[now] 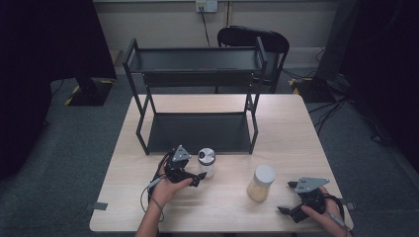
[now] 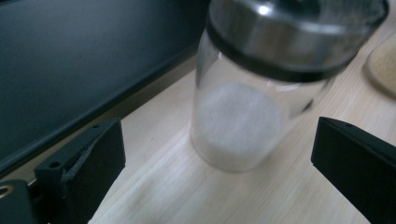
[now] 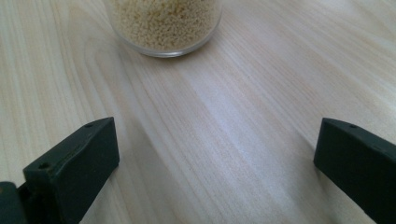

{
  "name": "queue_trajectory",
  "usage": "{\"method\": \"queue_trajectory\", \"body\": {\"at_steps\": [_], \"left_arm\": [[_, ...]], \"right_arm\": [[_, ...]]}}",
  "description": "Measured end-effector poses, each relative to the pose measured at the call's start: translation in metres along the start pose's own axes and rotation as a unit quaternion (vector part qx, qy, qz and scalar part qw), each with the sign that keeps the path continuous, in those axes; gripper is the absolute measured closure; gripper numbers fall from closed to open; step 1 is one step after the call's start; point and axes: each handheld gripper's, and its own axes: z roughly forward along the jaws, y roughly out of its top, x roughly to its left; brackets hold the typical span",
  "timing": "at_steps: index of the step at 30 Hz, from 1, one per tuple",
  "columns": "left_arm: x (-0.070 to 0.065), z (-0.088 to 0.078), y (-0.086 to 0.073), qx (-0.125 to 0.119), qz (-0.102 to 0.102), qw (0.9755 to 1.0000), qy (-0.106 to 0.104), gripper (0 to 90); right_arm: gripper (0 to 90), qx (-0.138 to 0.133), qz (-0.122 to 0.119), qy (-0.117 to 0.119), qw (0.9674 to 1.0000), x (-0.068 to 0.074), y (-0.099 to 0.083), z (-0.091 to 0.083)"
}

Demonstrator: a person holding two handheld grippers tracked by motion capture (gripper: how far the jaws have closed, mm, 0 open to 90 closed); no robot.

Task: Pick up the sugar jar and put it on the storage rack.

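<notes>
We hold the left gripper (image 1: 193, 176) low over the pale wooden worktop (image 1: 291, 128), just beside the small glass jar (image 1: 206, 162) with the metal lid. Its jaws stand spread wide, and in the left gripper view the jar (image 2: 243, 121) sits ahead of them, between the two black tips but clear of both, with a layer of white powder in its bottom. This jar stands upright on the worktop, just in front of the lower shelf of the black two-tier rack (image 1: 197, 64), whose dark edge runs along the left of that view.

Our right gripper (image 1: 289, 206) rests near the front right corner of the worktop, jaws spread as well and holding nothing. The taller jar of yellowish grains (image 1: 261, 183), capped with a white lid, stands upright to the left of it and apart from it; in the right gripper view the jar's base (image 3: 163, 23) is at the top edge, well ahead of the open jaws, with bare wood between.

The two jars stand near each other but not touching.
</notes>
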Motion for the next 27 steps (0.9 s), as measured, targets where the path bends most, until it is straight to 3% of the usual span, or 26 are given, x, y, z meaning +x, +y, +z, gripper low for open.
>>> {"method": "queue_trajectory", "body": {"at_steps": [11, 19, 24, 27], "left_arm": [[-0.001, 0.019, 0.006, -0.01, 0.0, 0.9999, -0.01, 5.3], [0.002, 0.028, 0.002, -0.017, 0.005, 0.9995, -0.027, 18.7], [0.003, 0.033, -0.001, -0.024, 0.007, 0.9991, -0.033, 20.7], [0.002, 0.033, -0.001, -0.026, 0.02, 0.9989, -0.034, 26.5]], "right_arm": [[0.0, 0.0, 0.0, 0.0, 1.0, 0.0, 0.0, 0.0], [0.0, 0.0, 0.0, 0.0, 1.0, 0.0, 0.0, 0.0], [0.0, 0.0, 0.0, 0.0, 1.0, 0.0, 0.0, 0.0], [0.0, 0.0, 0.0, 0.0, 1.0, 0.0, 0.0, 0.0]]}}
